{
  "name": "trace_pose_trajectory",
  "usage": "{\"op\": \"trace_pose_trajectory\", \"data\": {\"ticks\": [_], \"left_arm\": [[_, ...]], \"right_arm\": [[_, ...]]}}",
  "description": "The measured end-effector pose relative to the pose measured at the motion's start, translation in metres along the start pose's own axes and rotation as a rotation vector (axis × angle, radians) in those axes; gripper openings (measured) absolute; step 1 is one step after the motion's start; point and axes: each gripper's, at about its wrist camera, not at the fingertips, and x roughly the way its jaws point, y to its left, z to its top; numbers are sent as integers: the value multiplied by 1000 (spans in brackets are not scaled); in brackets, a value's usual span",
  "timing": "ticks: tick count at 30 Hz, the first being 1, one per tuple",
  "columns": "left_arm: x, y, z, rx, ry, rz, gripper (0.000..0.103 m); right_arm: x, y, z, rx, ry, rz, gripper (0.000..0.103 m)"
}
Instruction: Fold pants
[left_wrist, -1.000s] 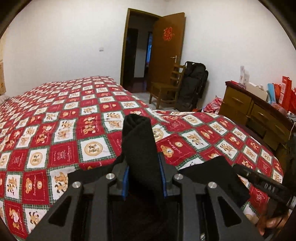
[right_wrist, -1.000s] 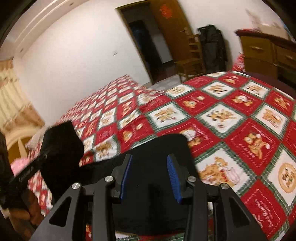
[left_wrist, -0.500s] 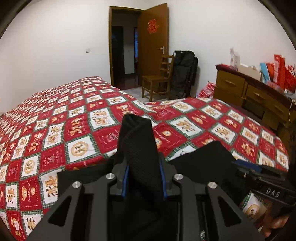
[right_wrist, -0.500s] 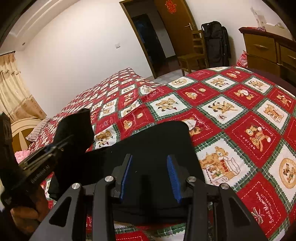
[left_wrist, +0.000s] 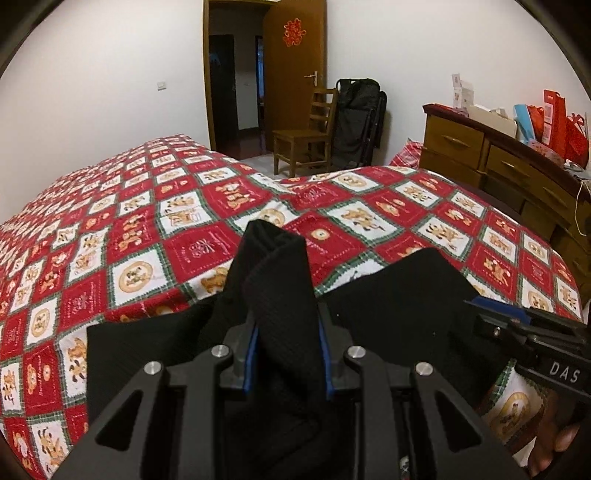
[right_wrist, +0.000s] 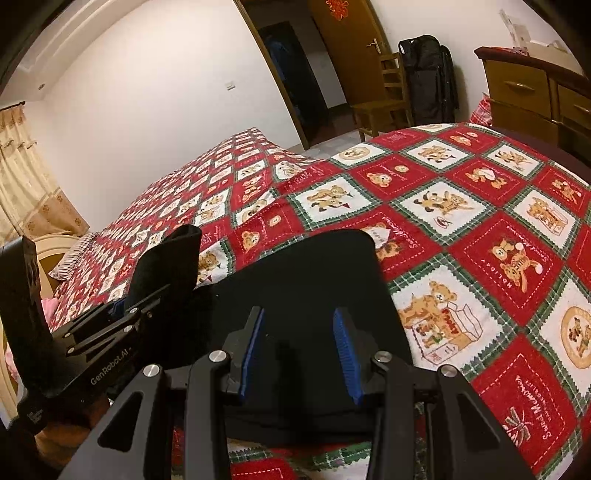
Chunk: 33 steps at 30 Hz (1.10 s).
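Left gripper (left_wrist: 286, 354) fingers clamped together, right gripper (right_wrist: 300, 345) fingers spread apart.

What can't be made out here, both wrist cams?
- Near edge of the black pants: both views, hidden behind the tong frames.
- Fold held by the left tongs: left view, its lower part runs behind the frame.
- Right tongs: open above the cloth; contact can't be judged.
- Pants' overall shape and fold count: black on black.
- Items on the dresser: left view, too small, cut by the rim.
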Motion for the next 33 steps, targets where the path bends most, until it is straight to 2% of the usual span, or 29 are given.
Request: {"op": "trace_pose_trajectory", "data": {"ticks": [2,8,13,15,17,19,21,23,26,29,33], "left_arm": [[0,1,-2,0,-1,-14,27],[2,1,-14,19,-21,-44,27],[7,-6,-19,71,-11,-49,30],[8,-7,-21,95,4,-74,42],[6,-5,-23,112,33,-116,70],[0,-1,-25,136,51,-144,76],[-9,5,-26,154,52,-158,77],[-22,21,-26,148,48,-160,84],[-39,53,-25,83,25,-106,95],[-46,93,-23,-40,6,4,96],[-29,138,-27,-194,85,176,96]], "right_arm": [[-2,-2,2,6,-4,13,40],[-3,7,18,0,-11,143,40],[23,9,31,110,60,305,41],[35,9,31,147,94,321,41],[44,8,29,168,119,333,41],[48,8,28,178,133,344,41],[49,3,27,205,129,359,41],[49,-1,28,240,124,377,41],[52,4,31,249,128,390,56],[64,20,31,193,146,356,57],[73,41,25,119,173,323,57]]}}
